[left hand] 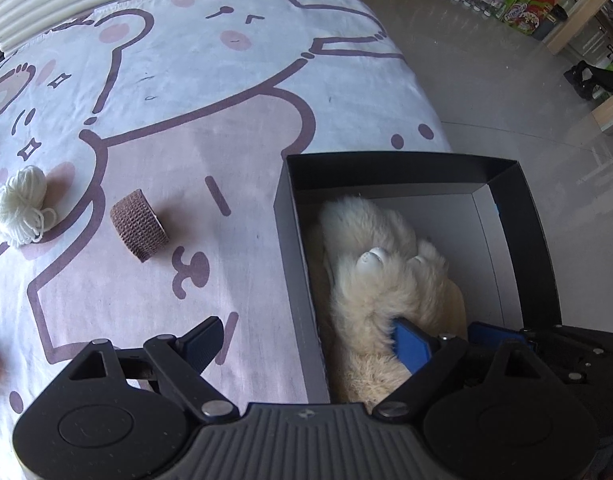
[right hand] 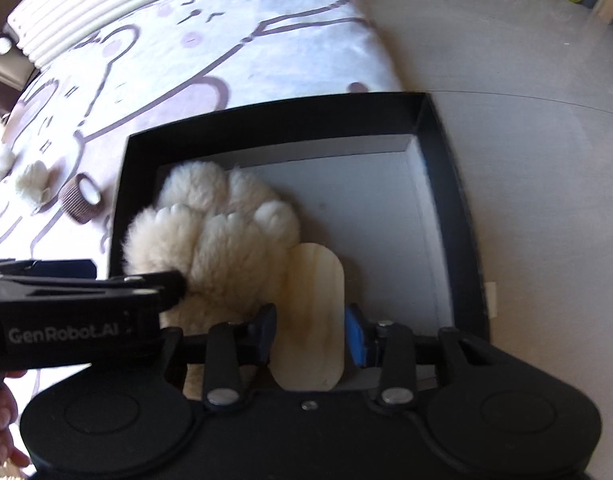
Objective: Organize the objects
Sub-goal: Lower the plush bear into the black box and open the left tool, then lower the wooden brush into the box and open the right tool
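Inside box (right hand: 446, 184) (left wall): plush toy (right hand: 226, 232)

The plush toy (right hand: 218, 240) is fluffy cream fur. The board (right hand: 312, 320) is pale smooth wood. The box (left hand: 518, 208) looks like matt black card, the roll (left hand: 140, 224) brown ribbed fabric, the yarn ball (left hand: 20, 204) soft white thread.

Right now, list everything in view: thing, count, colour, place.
Box: one, black, at the table's right edge.
Plush toy: one, cream, inside the box.
Wooden piece: one, pale, in the box, between the right gripper's fingers.
Bandage roll: one, brown, on the cloth left of the box.
Yarn ball: one, white, left of the roll.
Tablecloth: one, white and pink, cartoon print.
Left gripper: one, black, open, straddling the box wall.
Right gripper: one, black, around the wooden piece.
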Tool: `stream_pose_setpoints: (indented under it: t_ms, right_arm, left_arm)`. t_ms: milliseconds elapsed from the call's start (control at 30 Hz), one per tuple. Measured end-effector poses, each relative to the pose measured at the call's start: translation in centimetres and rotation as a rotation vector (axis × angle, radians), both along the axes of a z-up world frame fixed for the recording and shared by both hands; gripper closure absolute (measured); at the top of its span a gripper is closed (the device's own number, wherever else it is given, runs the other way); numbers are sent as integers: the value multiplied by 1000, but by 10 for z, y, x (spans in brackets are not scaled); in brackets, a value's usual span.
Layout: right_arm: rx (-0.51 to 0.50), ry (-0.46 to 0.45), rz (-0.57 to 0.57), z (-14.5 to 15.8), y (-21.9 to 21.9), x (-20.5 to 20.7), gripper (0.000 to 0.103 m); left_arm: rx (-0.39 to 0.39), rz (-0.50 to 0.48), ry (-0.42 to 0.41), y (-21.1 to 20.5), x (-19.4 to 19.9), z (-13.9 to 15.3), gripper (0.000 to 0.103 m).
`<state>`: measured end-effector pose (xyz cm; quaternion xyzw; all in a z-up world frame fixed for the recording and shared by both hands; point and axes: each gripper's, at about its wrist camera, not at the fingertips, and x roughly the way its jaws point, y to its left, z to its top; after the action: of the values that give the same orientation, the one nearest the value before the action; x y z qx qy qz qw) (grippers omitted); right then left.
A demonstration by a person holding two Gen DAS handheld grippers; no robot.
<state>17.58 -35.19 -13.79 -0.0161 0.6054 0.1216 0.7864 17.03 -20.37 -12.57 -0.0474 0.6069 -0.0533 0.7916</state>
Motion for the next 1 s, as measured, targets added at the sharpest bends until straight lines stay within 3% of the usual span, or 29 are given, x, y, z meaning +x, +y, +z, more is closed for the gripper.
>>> stream_pose_setpoints:
  t_ms: [200,400,600,1000]
  right_arm:
    - [7,27,74,0,12,-5,67]
    - [5,23,71,4,8,-9,67]
    - [4,-47,17,26,-6,-11,67]
    - [2,-205,-106,70,-29,-29,66]
  left_arm:
    - [12,8,8,4,-2,1,13]
    - [15,21,-9,5,-5,6,14]
    - [49,15,-87,4,-8,26,14]
    - [23,26,-188,13,-31,60,14]
